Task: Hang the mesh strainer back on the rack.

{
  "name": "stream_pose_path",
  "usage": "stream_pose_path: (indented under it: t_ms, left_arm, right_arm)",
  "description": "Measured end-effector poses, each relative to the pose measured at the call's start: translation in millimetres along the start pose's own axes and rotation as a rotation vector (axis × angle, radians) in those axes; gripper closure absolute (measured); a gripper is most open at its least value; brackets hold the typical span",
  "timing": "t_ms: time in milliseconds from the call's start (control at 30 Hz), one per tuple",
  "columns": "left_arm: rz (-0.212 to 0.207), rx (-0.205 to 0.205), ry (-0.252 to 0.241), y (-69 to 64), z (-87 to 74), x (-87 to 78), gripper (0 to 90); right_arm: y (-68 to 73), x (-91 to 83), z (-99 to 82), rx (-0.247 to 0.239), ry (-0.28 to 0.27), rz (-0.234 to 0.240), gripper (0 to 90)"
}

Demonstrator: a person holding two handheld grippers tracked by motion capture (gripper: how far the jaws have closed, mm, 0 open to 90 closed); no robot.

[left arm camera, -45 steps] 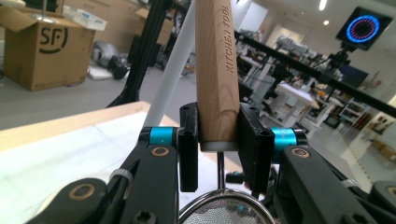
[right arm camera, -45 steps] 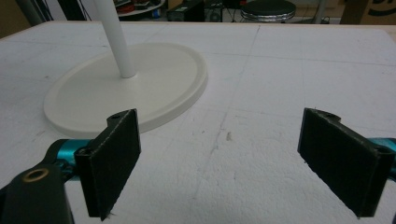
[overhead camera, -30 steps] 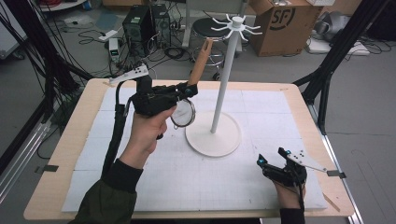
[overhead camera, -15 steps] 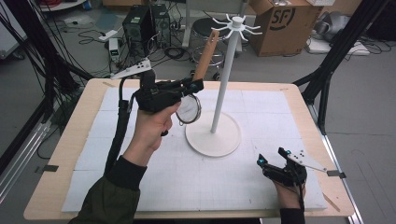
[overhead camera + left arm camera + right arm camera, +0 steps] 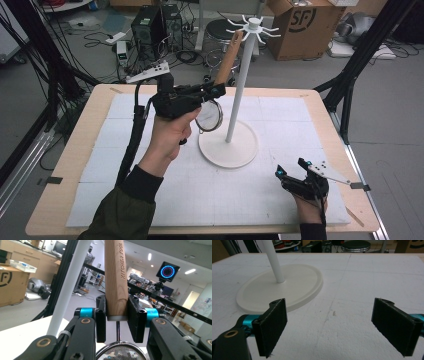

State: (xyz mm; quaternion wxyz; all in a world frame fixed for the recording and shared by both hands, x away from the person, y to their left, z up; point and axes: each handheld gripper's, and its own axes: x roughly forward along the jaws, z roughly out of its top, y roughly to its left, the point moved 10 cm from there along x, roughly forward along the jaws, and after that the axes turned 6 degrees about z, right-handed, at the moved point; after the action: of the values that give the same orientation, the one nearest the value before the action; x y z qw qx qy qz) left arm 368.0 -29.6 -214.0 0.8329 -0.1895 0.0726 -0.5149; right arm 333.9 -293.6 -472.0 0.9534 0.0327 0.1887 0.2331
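Strainer (image 5: 210, 116) clamped by its wooden handle (image 5: 115, 277) in left gripper (image 5: 216, 91), raised beside the white rack (image 5: 243, 75), not yet hung on 1 hook; right gripper (image 5: 290, 172) rests wide, empty, on table (image 5: 90, 145).

A light wooden rectangular table (image 5: 80, 145) carries a white gridded foam mat (image 5: 240, 200) covering most of its top, and on this mat, right of centre, stands the round cream base (image 5: 235, 155) of a white pole stand, flat on the surface.
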Motion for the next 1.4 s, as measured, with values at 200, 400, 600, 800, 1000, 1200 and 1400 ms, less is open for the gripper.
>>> stream_pose_path:
  t_ms: [200, 400, 600, 800, 1000, 1200, 1400]
  left_arm:
    - [0.007, 0.002, 0.002, 1.5, -2.9, 6.6, 71.4]
    - [0.031, 0.013, -0.001, 4.8, -3.7, 8.9, 71.4]
    - [0.045, 0.001, -0.009, 10.0, -3.6, 11.7, 71.4]
    - [0.053, -0.013, -0.020, 16.4, -2.3, 12.9, 71.3]
    - [0.052, -0.020, -0.027, 18.4, -2.7, 14.8, 71.3]
    - [0.051, -0.020, -0.028, 19.5, -4.4, 16.9, 71.3]
    - [0.039, -0.027, -0.027, 20.3, -5.7, 18.6, 71.1]
  right_arm:
    - [0.6, -0.4, -0.1, 0.002, 0.000, 0.002, 12.4]
    - [0.4, -0.8, -0.2, 0.005, -0.001, 0.003, 12.4]
    - [0.1, -1.3, -0.2, 0.005, -0.001, 0.003, 12.4]
    - [-0.7, -1.6, -0.2, 0.005, -0.003, 0.001, 12.4]
    - [-0.2, -2.5, -0.8, 0.014, 0.000, 0.003, 12.4]
    - [-1.4, -3.6, -0.4, 0.007, -0.005, -0.002, 12.4]
    - [-3.1, -5.9, -0.9, 0.013, -0.007, -0.006, 12.4]
